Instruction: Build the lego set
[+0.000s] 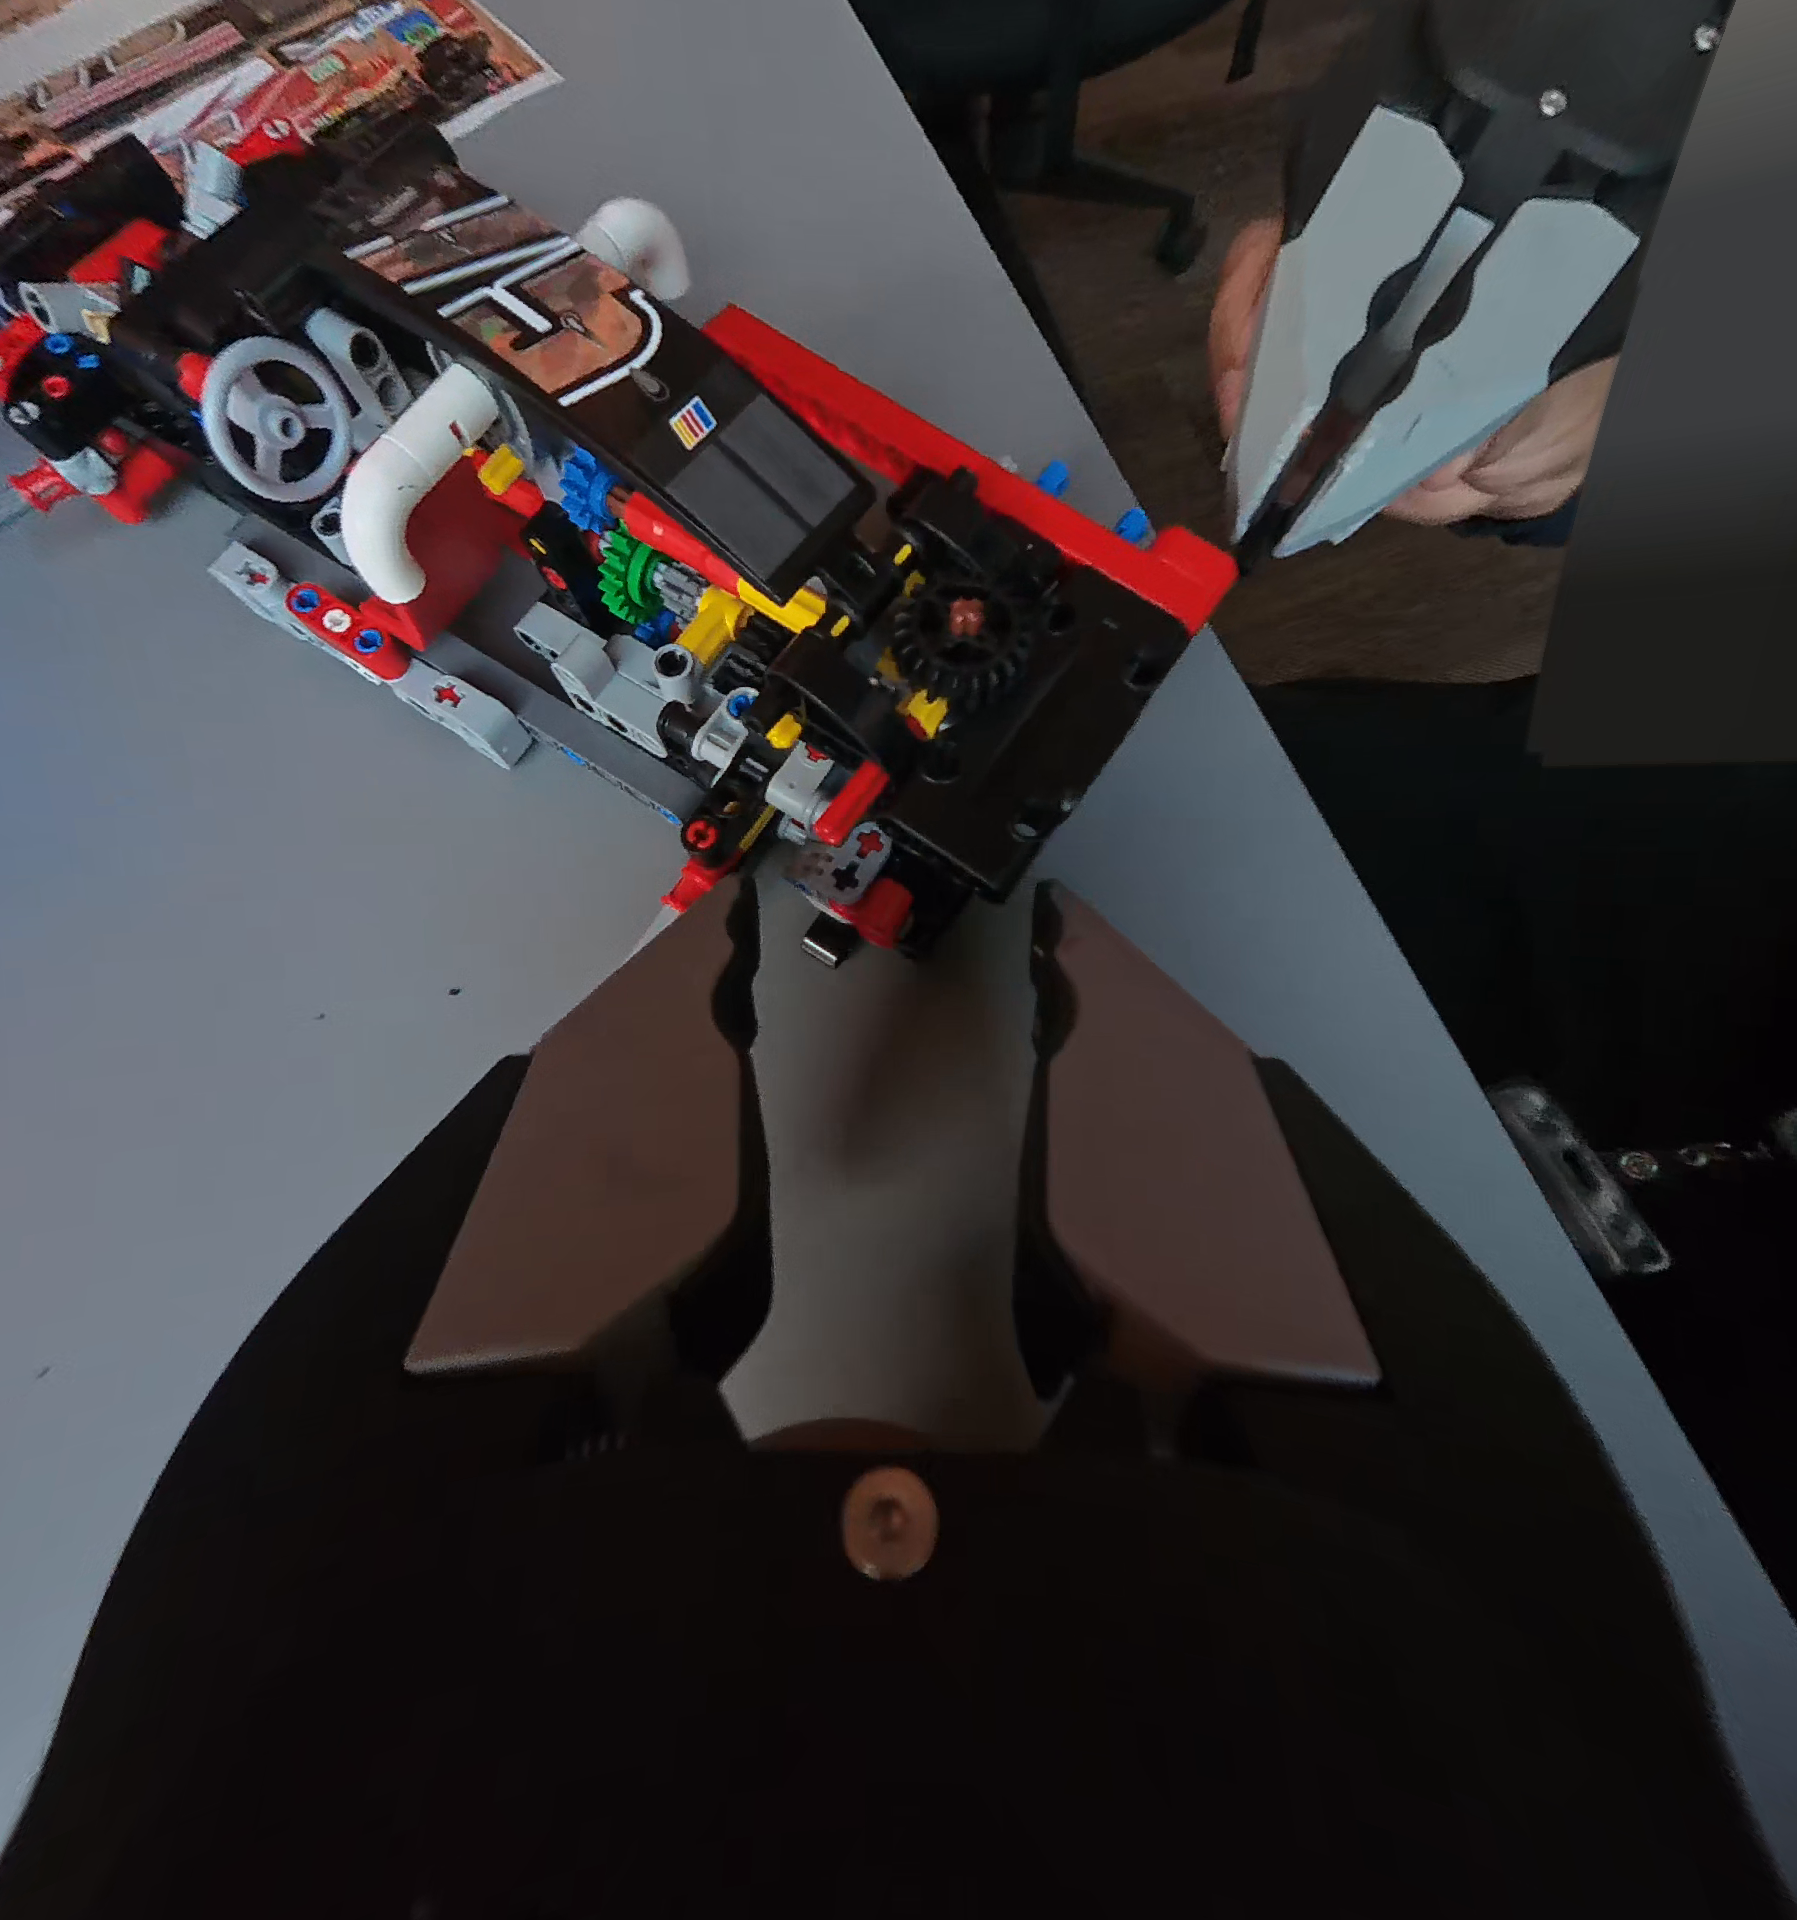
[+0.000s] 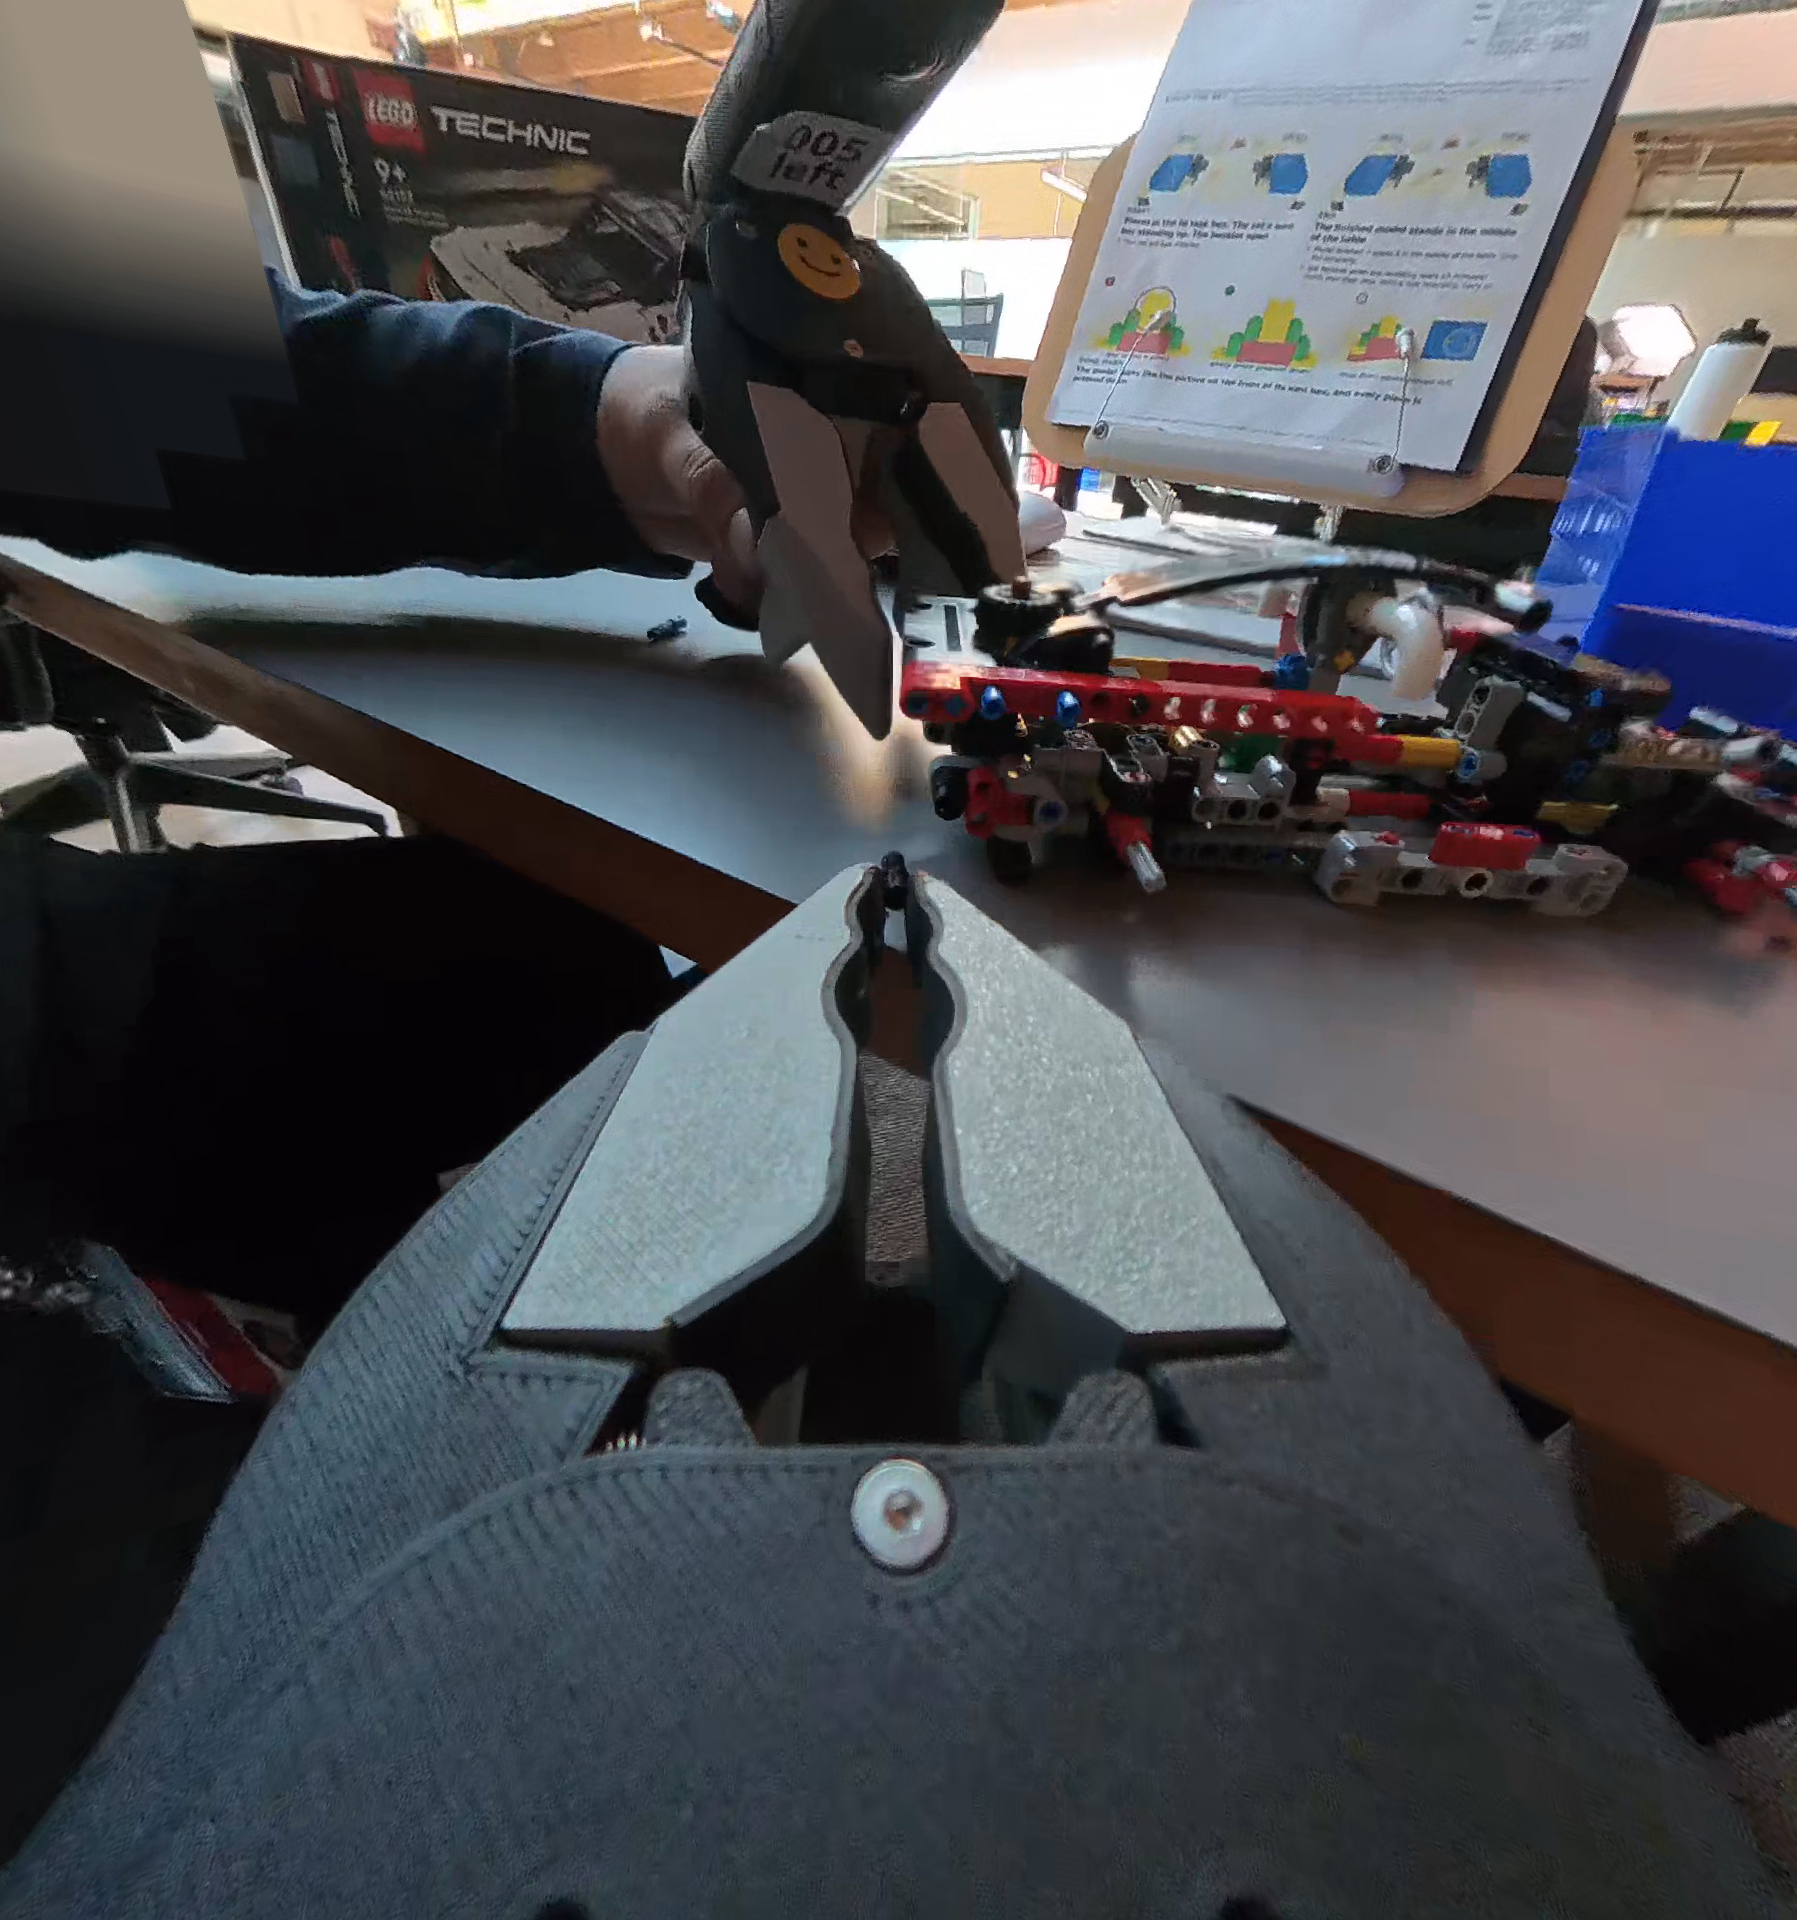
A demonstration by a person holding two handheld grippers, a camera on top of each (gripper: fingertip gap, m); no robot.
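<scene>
1. The table (image 1: 198, 987) is pale grey and matte, with a brown wooden edge (image 2: 520, 821) seen from the right wrist; a few dark specks lie on its bare part.
2. A brick-built car chassis (image 1: 582, 499) lies on the table close to that edge: red beams, black panels, grey steering wheel (image 1: 276, 421), white curved pipes, coloured gears.
3. The left gripper (image 1: 894, 914) hovers at the near end of the chassis, its fingers spread wide with only table between them (nothing is clamped); the tips stand just beside a red and grey piece at the chassis end.
4. The right gripper (image 2: 894, 883) is out past the table edge, its fingers closed on a small dark pin (image 2: 894, 868) that sticks out at the tips.
5. Behind the chassis are a dark set box (image 2: 478, 197), a printed sheet on a wooden stand (image 2: 1330, 239) and a blue bin (image 2: 1704, 561).
6. The room beyond is bright and blurred; an office chair base (image 2: 167, 779) shows below the table, over brown carpet (image 1: 1133, 260).
</scene>
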